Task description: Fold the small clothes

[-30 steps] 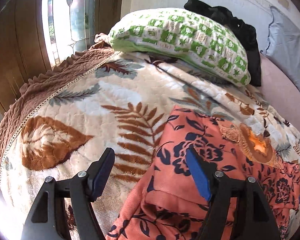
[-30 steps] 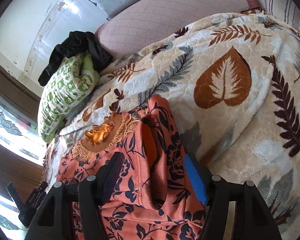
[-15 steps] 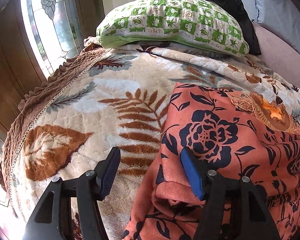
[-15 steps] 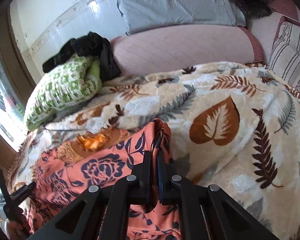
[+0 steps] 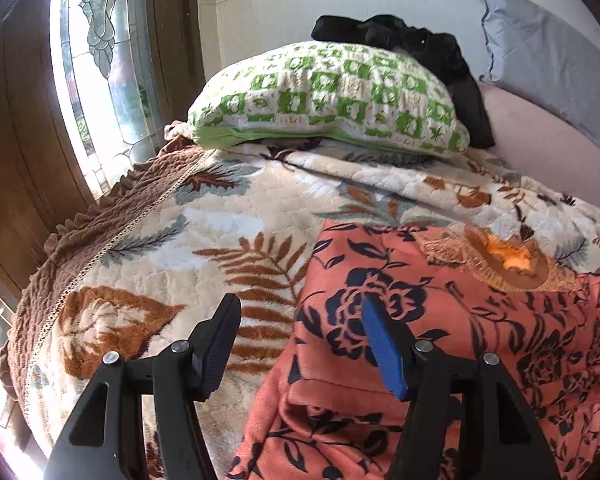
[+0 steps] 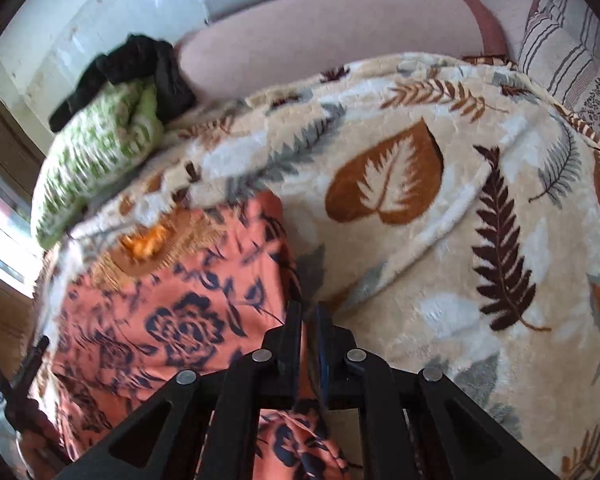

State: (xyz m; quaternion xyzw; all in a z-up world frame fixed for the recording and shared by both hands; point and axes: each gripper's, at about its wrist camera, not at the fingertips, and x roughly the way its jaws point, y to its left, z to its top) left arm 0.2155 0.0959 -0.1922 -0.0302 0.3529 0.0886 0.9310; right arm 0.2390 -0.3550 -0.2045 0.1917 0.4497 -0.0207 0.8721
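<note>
On the blanket (image 5: 148, 248), right tool (image 6: 309, 312) seemingly pinches the floral garment (image 5: 440, 320); left tool (image 5: 300, 312) wide

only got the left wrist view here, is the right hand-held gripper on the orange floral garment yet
Observer: Yes. The right hand-held gripper is shut on the orange floral garment, pinching the edge that faces the open blanket.
Operator: any other clothes on the blanket that side
Observer: None show. Beside that edge there is only the leaf-print blanket, with a large brown leaf in its pattern.
Operator: whats past the blanket there
Observer: A striped cushion stands at the blanket's far right corner.
</note>
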